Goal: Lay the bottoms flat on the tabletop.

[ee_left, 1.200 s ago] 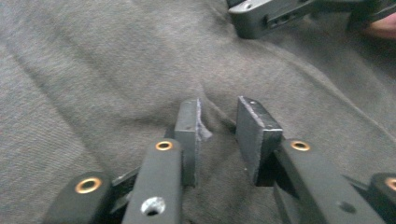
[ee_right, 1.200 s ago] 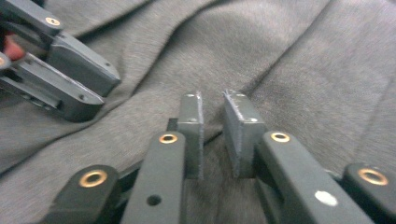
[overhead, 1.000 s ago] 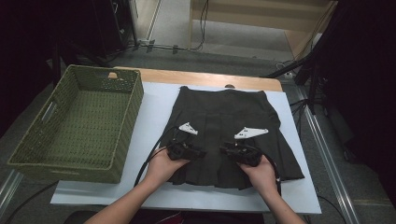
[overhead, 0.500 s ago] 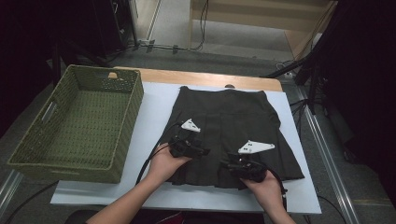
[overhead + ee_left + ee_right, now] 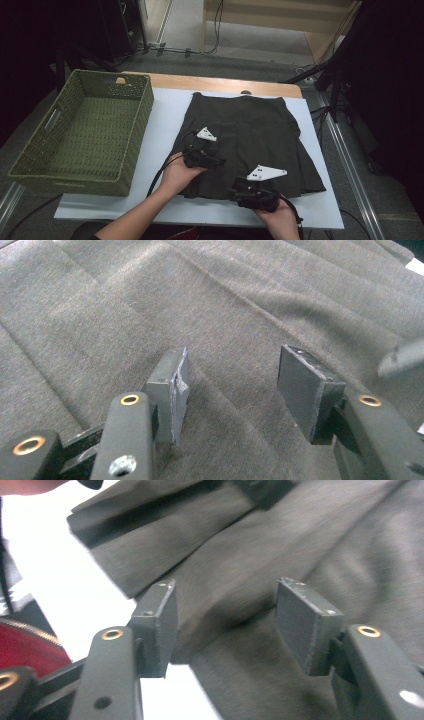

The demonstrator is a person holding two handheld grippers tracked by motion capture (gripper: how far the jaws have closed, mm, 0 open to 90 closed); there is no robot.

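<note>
Now, high view: skirt (image 5: 250, 140) flat on the table, right gripper (image 5: 239, 192) has slid back to the hem. Left gripper (image 5: 232, 385) view — jaws just opened, nothing pinched. Right gripper view — same, hem released; regrasp likely next.

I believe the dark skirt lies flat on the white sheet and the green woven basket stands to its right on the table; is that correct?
Not quite: the high view shows the green woven basket to the left of the dark skirt, not the right. The skirt does lie flat on the white sheet.
</note>
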